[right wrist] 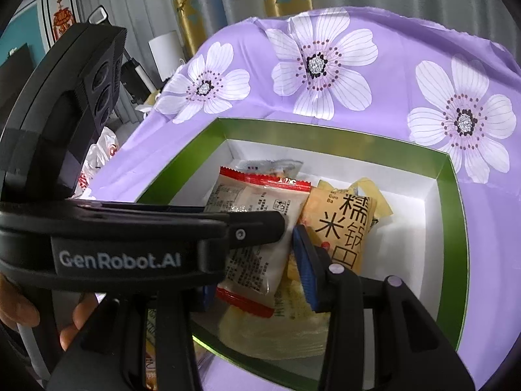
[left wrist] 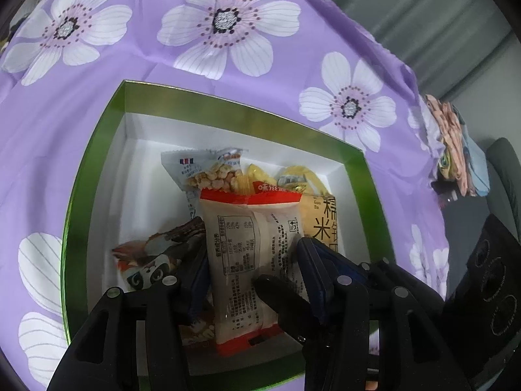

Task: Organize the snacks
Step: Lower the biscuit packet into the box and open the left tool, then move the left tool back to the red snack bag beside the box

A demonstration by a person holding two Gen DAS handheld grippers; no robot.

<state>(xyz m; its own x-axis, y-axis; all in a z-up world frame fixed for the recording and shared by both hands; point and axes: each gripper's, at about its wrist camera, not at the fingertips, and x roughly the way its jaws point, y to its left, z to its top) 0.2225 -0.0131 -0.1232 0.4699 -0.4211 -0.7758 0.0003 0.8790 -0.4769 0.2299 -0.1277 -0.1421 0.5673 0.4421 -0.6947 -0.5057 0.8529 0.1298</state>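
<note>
One green box (left wrist: pixel 94 169), two claws (left wrist: pixel 254 267), five-odd snack packets (left wrist: pixel 254 244)

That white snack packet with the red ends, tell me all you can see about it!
The white snack packet is a shiny plastic pillow pack with red crimped ends and small black print, its back seam facing up. It hangs tilted over the green-rimmed box, above other snacks. The left hand-held gripper is shut on its sides. The right hand-held gripper sits close beside it; whether that one grips it too is unclear.
</note>
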